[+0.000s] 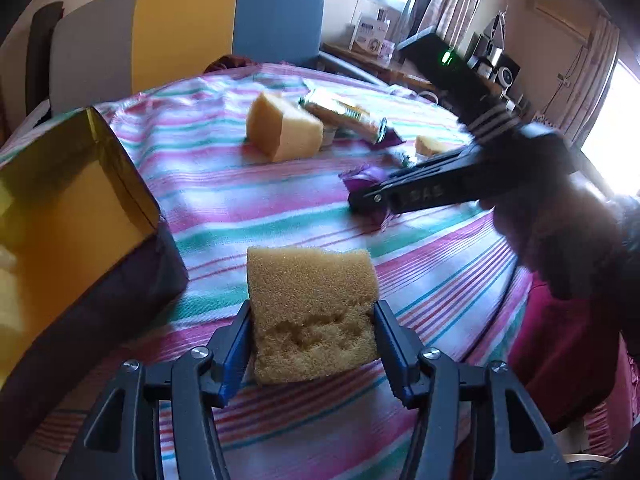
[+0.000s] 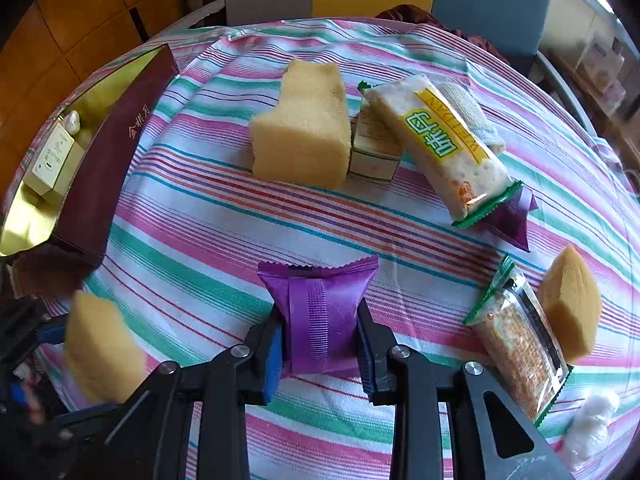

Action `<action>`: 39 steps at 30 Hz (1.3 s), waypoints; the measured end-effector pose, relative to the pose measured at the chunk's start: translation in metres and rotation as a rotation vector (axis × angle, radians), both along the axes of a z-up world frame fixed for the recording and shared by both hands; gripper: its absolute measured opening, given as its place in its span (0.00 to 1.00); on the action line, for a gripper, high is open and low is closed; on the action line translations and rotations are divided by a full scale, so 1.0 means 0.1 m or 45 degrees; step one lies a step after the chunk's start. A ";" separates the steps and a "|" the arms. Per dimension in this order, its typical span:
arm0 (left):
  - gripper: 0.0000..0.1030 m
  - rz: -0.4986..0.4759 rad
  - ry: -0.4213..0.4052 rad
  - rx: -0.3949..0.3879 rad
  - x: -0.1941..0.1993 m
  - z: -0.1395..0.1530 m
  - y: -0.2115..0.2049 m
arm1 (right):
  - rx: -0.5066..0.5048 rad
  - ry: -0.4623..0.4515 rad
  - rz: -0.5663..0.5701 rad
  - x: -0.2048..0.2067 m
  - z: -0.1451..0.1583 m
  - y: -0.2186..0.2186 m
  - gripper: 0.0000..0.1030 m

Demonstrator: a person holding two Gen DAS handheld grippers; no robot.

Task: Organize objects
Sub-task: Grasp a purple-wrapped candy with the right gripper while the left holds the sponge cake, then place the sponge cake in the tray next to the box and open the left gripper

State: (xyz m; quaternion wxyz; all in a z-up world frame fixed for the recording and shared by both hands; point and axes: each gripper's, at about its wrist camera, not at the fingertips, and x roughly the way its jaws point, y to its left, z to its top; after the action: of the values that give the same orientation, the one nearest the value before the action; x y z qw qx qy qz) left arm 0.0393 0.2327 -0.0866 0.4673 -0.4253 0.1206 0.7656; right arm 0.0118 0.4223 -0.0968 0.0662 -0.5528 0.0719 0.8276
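Observation:
My left gripper [image 1: 312,332] is shut on a yellow sponge [image 1: 312,304] and holds it above the striped tablecloth [image 1: 240,200]; the sponge also shows in the right wrist view [image 2: 102,348]. My right gripper [image 2: 320,328] is shut on a purple snack packet [image 2: 320,312], which also shows in the left wrist view [image 1: 364,180]. A dark box with a gold lining [image 2: 120,152] stands open at the left, close to the left gripper [image 1: 72,208]. It holds a small cream carton [image 2: 54,160].
On the cloth lie a large yellow sponge [image 2: 304,140], a small carton [image 2: 374,148], a green-edged cracker pack [image 2: 444,148], a second purple packet [image 2: 514,216], a clear grain bag [image 2: 516,340], a small sponge [image 2: 572,304] and a white wad [image 2: 592,428]. Chairs [image 1: 180,28] stand behind.

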 end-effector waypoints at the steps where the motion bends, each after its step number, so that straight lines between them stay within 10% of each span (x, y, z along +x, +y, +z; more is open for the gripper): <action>1: 0.56 0.007 0.016 0.022 0.02 0.07 -0.04 | -0.011 0.003 -0.007 0.00 0.00 0.01 0.31; 12: 0.56 0.339 0.103 0.083 -0.34 0.70 -0.90 | 0.022 0.006 0.015 0.13 0.04 0.01 0.31; 21: 0.57 0.740 0.089 -0.173 -1.21 0.58 -1.79 | 0.062 0.003 0.032 0.09 0.04 -0.05 0.31; 39: 0.68 0.820 0.057 -0.325 -1.51 0.25 -1.90 | 0.055 0.004 0.025 0.09 0.02 -0.07 0.32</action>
State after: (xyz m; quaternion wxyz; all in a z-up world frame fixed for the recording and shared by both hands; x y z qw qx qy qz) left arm -0.1112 0.0426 -0.0618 0.1419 -0.4797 0.0853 0.8617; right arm 0.0205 0.4151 -0.0950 0.0700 -0.5506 0.0488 0.8304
